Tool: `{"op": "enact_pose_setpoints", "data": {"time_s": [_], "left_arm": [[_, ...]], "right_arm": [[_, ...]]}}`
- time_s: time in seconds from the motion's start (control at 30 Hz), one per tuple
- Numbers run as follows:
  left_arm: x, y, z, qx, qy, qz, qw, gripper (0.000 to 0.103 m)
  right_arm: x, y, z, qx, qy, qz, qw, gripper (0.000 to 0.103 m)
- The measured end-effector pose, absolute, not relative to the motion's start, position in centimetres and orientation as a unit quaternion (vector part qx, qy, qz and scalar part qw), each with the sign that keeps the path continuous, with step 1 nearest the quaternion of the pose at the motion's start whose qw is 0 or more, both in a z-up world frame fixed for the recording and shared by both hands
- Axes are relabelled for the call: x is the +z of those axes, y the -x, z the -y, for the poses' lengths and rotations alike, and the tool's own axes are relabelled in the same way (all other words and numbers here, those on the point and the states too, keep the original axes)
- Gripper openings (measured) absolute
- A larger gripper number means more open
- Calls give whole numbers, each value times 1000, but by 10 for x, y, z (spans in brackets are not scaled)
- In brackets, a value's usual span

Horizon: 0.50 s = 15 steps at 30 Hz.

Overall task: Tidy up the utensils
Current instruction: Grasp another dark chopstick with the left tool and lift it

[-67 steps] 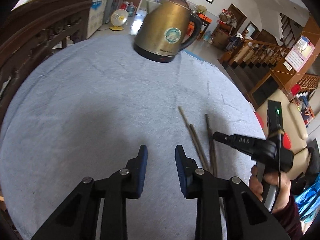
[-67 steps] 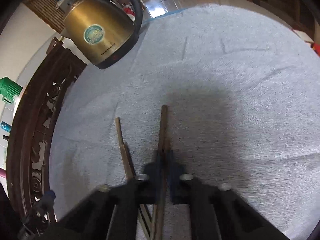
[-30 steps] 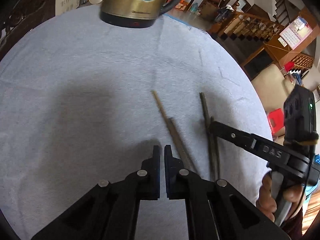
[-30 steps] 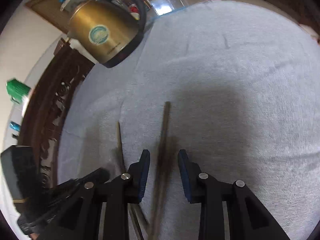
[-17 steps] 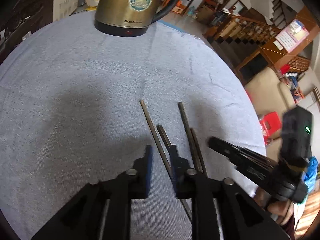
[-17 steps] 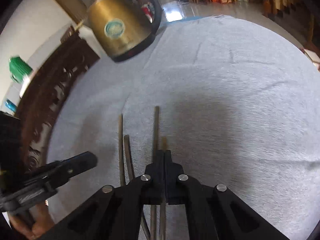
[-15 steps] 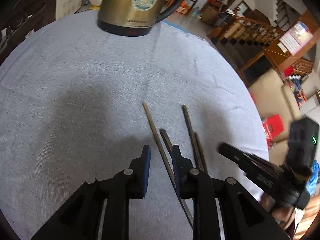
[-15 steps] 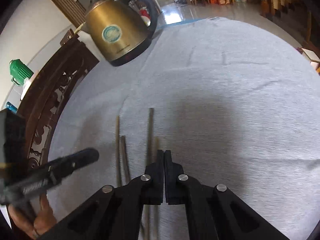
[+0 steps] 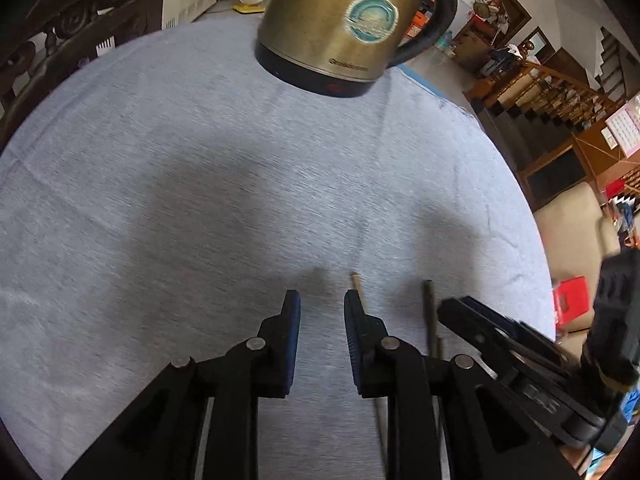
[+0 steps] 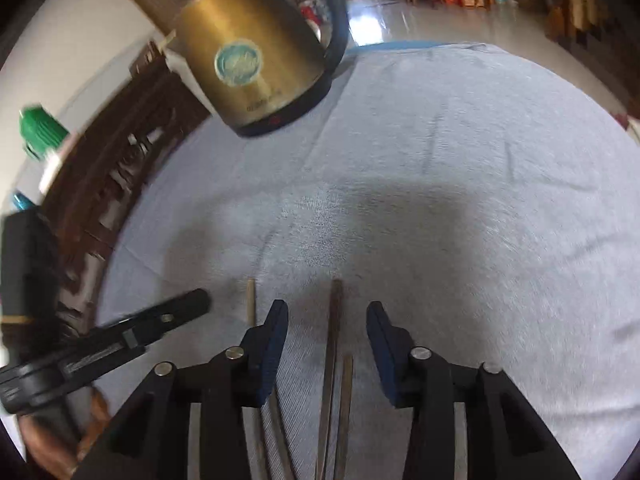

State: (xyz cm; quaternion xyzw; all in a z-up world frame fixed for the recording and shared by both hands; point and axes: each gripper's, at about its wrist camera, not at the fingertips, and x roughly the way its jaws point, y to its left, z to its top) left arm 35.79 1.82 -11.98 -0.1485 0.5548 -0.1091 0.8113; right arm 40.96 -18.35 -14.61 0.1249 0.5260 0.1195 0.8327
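Grey cloth (image 9: 200, 200) lies bare left of the left gripper (image 9: 318, 304), released, w/ nothing between its pads. Chopsticks (image 10: 334, 332) lie betw. the right gripper (image 10: 327, 320) pads, just opened, untouched; kettle (image 10: 256, 60) well ahead nr the far edge.

in the left wrist view the pale chopstick (image 9: 357, 289) shows only its tip before it passes behind the left tool's (image 9: 322, 312) right finger; a thin stretch shows again lower down, then is lost under the tool's frame. the dark chopsticks (image 9: 429, 312) run under the right tool (image 9: 472, 320), which is smeared by blur, so their lower ends are hidden. the kettle (image 9: 340, 20) is cut off at the top edge. in the right wrist view the two chopsticks (image 10: 333, 344) between the right tool's (image 10: 327, 322) fingers run off the bottom edge. the left tool (image 10: 168, 320), the kettle (image 10: 256, 64) and the green object (image 10: 40, 132) are blurred; what the green object is cannot be told.
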Motion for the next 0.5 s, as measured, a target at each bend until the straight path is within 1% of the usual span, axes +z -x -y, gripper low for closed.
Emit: {"op": "enact_pose_setpoints", "data": {"time_s": [0.07,0.13,0.17,0.23,0.3,0.33,0.4,0.5], "left_arm": [[-120,-358,-24,-110,149,-557,809,22],[-118,-357,-27,-117,149,-560,806,22],[-116,-354,-25,-123,148,-559,806,23],[-112,-349,-17,-134,149,-556,807,23],[-111,-345,-6,-141,143,-560,804,29],[-112,-346,-2,-137,136,-564,803,30],[-115,-351,2,-120,137,-567,804,31],[-123,-363,0,-98,161,-571,799,31]], "right_arm": [[-154,-417,171,105,-89,-539,831,28],[-157,-417,163,83,-47,-536,839,10],[-157,-416,162,76,-36,-536,840,7],[-157,-412,168,74,-45,-535,841,7],[-155,-406,183,60,-59,-526,846,7],[-153,-402,194,60,-76,-519,849,7],[-151,-394,209,67,-108,-511,850,7],[-146,-379,224,71,-124,-499,855,7]]}}
